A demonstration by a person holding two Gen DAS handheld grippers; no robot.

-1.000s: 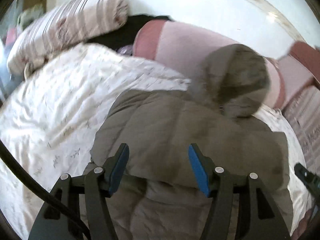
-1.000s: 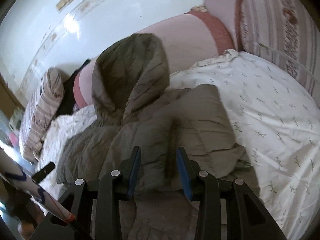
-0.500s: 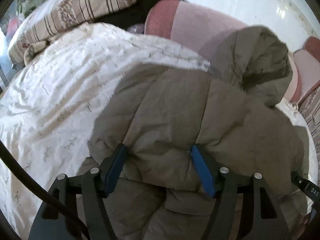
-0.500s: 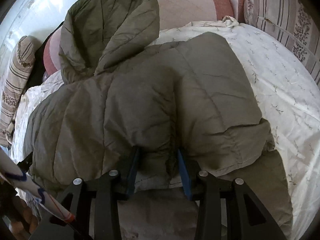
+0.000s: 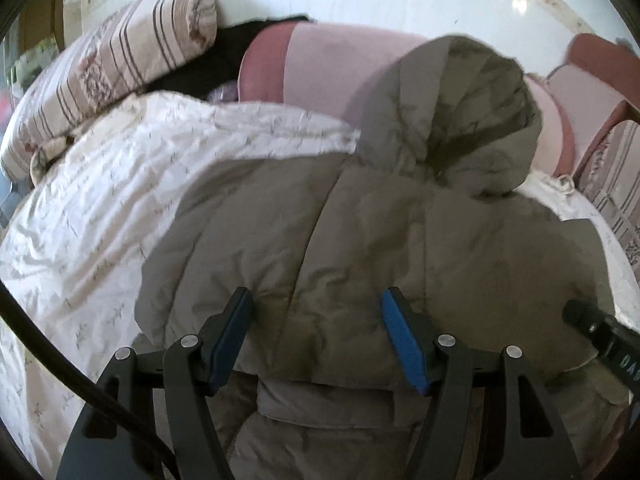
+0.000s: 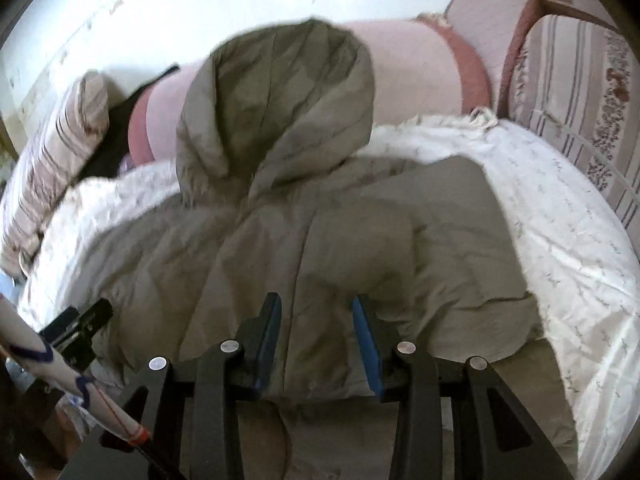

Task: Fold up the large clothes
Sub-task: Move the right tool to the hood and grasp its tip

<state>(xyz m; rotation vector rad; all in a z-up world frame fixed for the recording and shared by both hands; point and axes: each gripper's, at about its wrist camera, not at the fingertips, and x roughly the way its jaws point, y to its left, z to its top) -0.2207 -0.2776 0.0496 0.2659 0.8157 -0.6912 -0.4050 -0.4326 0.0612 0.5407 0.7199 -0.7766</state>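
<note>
Ahead of you the bed (image 5: pixel 92 216) takes up most of both views, under a white sheet with small sprigs. Against the wall behind it lie a pink bolster (image 5: pixel 332 64), a striped pillow (image 5: pixel 120 64) on your left with something black (image 5: pixel 224 64) tucked between the two, and a striped cushion (image 6: pixel 576 92) on your right.

Your coat (image 5: pixel 360 248), olive and quilted, lies across the middle of the bed. Its upper half is folded over the lower, so the fold edge runs side to side just at your fingertips. Its hood (image 6: pixel 280 96) points away from you and props up against the bolster.

Your left gripper (image 5: pixel 318 332) stands wide open with the folded edge bulging between its blue pads. Your right gripper (image 6: pixel 316 338) is parted more narrowly, also straddling that edge; whether either pad presses the cloth cannot be told. Each gripper's tip shows at the edge of the other's view.
</note>
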